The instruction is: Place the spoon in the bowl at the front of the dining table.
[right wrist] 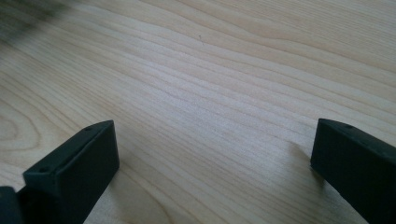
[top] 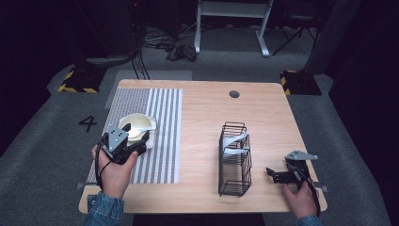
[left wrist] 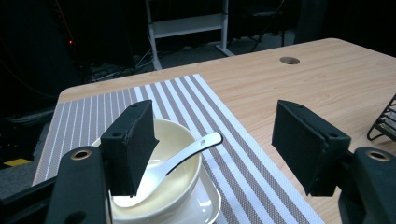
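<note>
A lab or recording studio is suggested rather than a home. A lone wooden table (top: 263, 117) is set on grey carpet (top: 42, 155), on which the numeral "4" (top: 88, 123) is marked. Yellow-and-black hazard-striped blocks (top: 77, 81) are placed at the table's far corners. Ahead of the left gripper's jaws, a white metal stand (left wrist: 187, 25) and tangled cables (top: 176, 47) are seen against dark, unlit surroundings.

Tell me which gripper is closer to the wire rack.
Right. The right gripper sits just beside the wire rack, on bare table; the left gripper is across the table, over the bowl.
</note>
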Available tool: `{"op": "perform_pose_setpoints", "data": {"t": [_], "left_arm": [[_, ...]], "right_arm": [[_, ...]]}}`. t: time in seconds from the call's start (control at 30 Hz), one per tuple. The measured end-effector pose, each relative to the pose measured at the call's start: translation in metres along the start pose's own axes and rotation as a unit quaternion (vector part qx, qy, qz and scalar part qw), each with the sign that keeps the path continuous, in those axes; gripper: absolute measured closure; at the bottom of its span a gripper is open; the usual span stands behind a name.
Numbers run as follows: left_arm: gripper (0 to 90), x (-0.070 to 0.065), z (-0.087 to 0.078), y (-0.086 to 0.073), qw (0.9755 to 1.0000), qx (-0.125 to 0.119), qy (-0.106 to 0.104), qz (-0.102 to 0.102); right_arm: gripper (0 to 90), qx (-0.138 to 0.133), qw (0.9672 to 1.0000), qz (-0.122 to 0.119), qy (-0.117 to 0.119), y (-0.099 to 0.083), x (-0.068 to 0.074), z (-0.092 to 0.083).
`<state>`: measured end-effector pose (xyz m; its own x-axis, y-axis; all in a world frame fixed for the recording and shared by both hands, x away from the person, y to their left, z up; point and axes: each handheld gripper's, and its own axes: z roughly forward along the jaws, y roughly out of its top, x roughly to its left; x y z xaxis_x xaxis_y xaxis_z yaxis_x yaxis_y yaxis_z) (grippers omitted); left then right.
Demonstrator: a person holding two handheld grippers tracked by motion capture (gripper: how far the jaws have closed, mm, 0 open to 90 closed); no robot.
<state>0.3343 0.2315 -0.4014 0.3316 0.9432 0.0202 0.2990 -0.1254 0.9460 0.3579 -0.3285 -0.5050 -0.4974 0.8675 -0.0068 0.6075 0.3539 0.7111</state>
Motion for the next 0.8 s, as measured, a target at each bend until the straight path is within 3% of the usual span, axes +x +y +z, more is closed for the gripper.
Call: {"op": "perform_pose_setpoints", "data": {"t": [0.4,0.8], "left_arm": [[28.2,0.006,-0.024,-0.006,0.9997,0.014,-0.015,0.012],[27.0,0.014,-0.043,-0.027,0.9992,0.030,-0.022,0.010]], "right_arm": [[0.9,0.000,1.0000,0.000,0.000,0.000,0.000,0.000],[0.9,0.000,1.0000,0.000,0.000,0.000,0.000,0.000]]}}
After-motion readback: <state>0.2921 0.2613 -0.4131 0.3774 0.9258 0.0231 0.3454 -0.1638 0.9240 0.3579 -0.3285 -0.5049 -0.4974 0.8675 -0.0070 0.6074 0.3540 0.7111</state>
